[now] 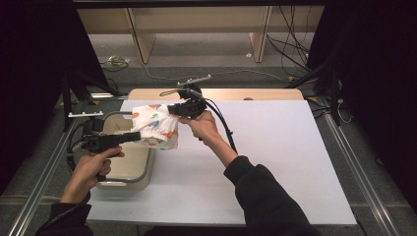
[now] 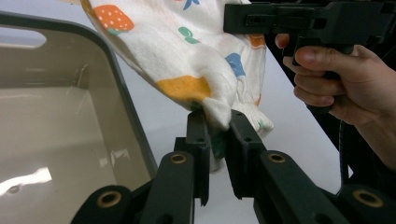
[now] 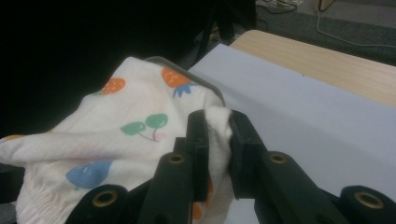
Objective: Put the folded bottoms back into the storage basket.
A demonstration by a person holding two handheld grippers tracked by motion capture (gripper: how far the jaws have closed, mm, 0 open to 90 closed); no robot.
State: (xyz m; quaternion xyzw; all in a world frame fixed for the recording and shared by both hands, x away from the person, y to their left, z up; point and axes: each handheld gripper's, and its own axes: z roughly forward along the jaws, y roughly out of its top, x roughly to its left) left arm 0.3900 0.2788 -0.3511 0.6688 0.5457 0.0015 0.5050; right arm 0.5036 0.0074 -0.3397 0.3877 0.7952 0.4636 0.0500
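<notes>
Above the beige bin (image 1: 129,169), a fruit-print cloth (image 1: 156,126) is held taut, pinched at opposite edges by the left claw (image 1: 136,135) and right claw (image 1: 172,110), seemingly for spreading on the tabletop (image 1: 275,147).

Cloth (image 1: 155,125) being held up between the two grippers, above the table (image 1: 275,147), left gripper (image 1: 132,136) being kept at its near-left end, right gripper (image 1: 172,109) at its far-right end, tub (image 1: 129,169) being left on the table's left edge, just below the cloth.
</notes>
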